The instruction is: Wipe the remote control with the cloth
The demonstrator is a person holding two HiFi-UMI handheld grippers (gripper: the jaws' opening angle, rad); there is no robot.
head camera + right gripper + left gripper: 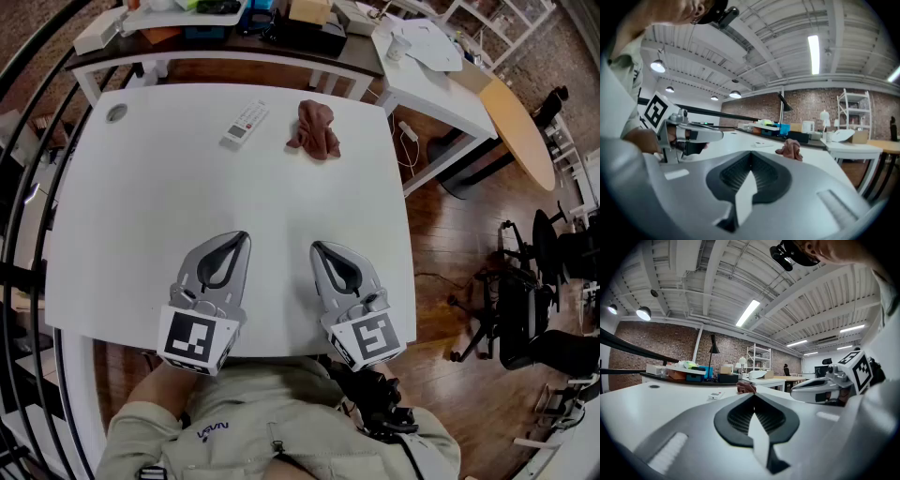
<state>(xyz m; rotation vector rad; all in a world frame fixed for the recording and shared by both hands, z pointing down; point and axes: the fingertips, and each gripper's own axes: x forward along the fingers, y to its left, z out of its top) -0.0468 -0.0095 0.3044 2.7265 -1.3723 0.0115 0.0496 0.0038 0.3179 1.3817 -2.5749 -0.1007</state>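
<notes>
Remote control (245,123) lies at the far side of the table (141,206), 12 o'clock from the left gripper (242,238); the cloth (315,128) sits near, at its 3 o'clock — not touching. Both jaw pairs are closed, empty. The right gripper (318,247) should open, pinch the cloth's bunched top, then wipe lengthwise.

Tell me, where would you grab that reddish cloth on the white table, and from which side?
Probably the raised bunch in the middle of the cloth, coming down from above. It lies crumpled in a heap, so its folds stand up and give something to pinch. The right tool, shut and empty now, is the nearer one; the remote lies apart, to the cloth's left.
</notes>
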